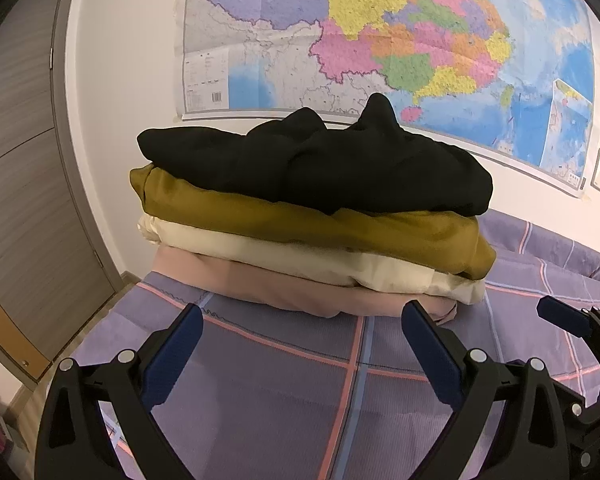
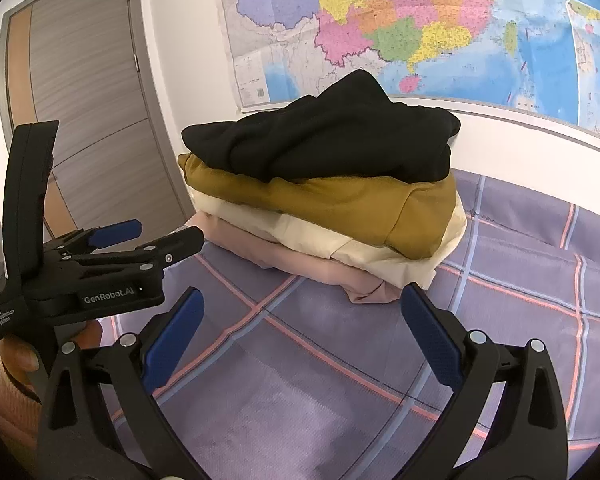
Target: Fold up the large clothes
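Four folded garments stacked ahead of both grippers: black knit top (image 1: 320, 168) on mustard (image 1: 300, 224), cream (image 1: 284, 254), pink (image 1: 284, 288). Left gripper (image 1: 302, 338) and right gripper (image 2: 302, 326) wide, empty. Folding looks done.

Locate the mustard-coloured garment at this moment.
In both wrist views the mustard garment lies folded, second from top in the stack, under the black garment, over the cream one, on the bed.

Four folded tops, all stacked up just past my tongs

Black one (image 1: 320, 164) sits on top, kinda lumpy with a peak sticking up. Under it the mustard one (image 1: 312, 228), then cream (image 1: 300, 260), then pale pink (image 1: 300, 292) at the bottom, edges stepping out toward my right gripper (image 2: 300, 334).
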`<control>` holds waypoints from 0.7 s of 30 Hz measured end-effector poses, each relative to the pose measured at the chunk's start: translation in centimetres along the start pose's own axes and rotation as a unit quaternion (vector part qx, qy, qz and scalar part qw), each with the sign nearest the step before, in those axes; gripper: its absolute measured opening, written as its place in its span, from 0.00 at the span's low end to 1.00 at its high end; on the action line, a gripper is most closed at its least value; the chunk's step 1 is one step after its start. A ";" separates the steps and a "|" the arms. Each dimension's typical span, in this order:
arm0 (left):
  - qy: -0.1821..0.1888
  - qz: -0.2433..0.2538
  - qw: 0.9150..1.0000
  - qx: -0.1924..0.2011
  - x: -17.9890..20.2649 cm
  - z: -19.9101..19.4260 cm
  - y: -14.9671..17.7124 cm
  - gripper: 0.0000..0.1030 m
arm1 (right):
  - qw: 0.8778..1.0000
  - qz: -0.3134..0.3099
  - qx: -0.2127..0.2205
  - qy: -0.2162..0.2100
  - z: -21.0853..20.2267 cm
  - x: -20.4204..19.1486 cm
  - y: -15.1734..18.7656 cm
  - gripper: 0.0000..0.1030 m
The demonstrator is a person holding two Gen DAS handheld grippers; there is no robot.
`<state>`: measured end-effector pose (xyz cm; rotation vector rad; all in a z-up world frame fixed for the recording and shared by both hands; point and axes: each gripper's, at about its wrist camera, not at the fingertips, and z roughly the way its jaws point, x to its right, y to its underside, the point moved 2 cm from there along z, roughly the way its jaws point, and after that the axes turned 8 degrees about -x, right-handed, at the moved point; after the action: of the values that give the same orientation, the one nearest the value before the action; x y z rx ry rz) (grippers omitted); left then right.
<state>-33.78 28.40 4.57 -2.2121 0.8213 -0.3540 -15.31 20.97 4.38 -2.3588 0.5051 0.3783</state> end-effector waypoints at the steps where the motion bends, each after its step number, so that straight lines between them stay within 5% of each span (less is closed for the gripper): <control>1: 0.000 0.001 1.000 0.000 0.0 0.0 0.0 0.93 | 1.000 0.000 0.000 -0.001 0.0 0.0 0.0 0.94; 21: -0.002 0.006 1.000 -0.004 0.3 0.2 0.4 0.93 | 1.000 0.007 -0.003 -0.002 -0.1 0.0 0.3 0.94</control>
<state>-33.63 28.04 4.16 -2.2144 0.8344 -0.3413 -15.49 20.68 4.25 -2.3608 0.5191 0.3910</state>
